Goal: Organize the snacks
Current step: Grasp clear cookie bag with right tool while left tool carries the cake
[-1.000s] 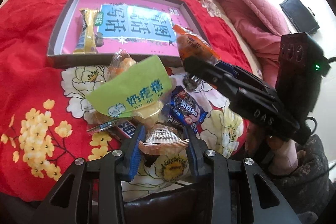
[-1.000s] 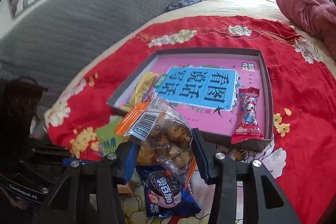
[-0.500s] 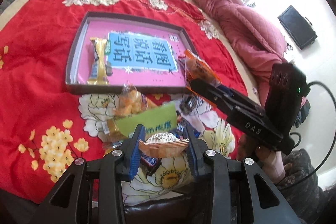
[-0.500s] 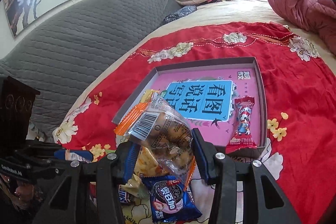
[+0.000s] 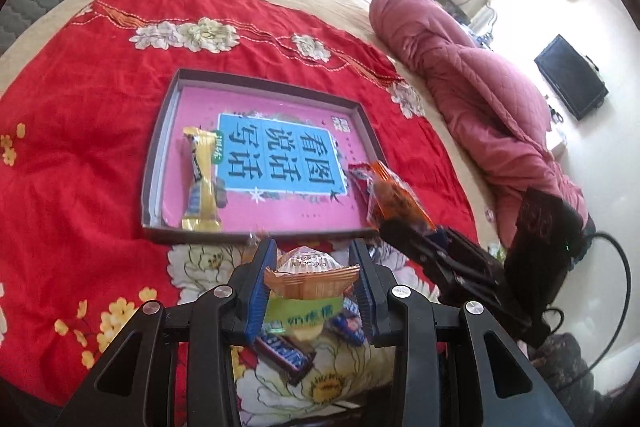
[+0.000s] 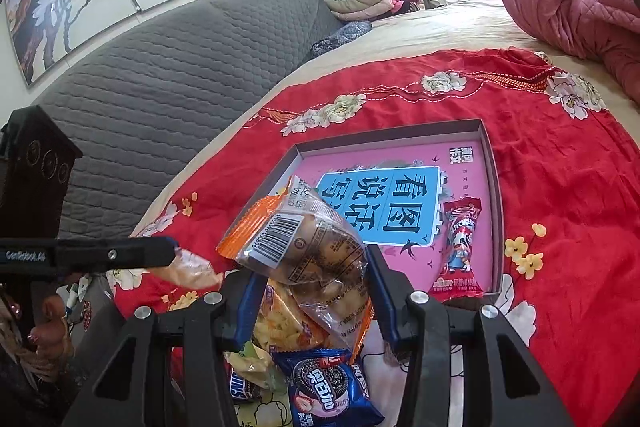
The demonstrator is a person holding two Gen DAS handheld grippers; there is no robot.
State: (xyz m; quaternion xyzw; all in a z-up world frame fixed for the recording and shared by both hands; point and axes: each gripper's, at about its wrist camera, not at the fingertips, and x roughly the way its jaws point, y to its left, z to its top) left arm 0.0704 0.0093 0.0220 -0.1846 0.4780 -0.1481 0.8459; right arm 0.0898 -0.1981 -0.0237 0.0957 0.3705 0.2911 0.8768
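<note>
Left gripper (image 5: 312, 277) clamped on orange-wrapped pastry (image 5: 310, 277), raised since earlier | right gripper (image 6: 310, 287) clamped on clear orange-edged bread bag (image 6: 304, 247), raised | pile beneath partly hidden

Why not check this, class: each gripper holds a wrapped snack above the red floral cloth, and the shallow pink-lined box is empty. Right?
Not quite. The shallow pink-lined box is not empty: the left wrist view shows a yellow-wrapped bar in it, the right wrist view a red-wrapped snack. The rest stands.

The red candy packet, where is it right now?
In the right wrist view, the red candy packet lies inside the shallow box, along its right wall near the front corner, just right of the blue label.
</note>
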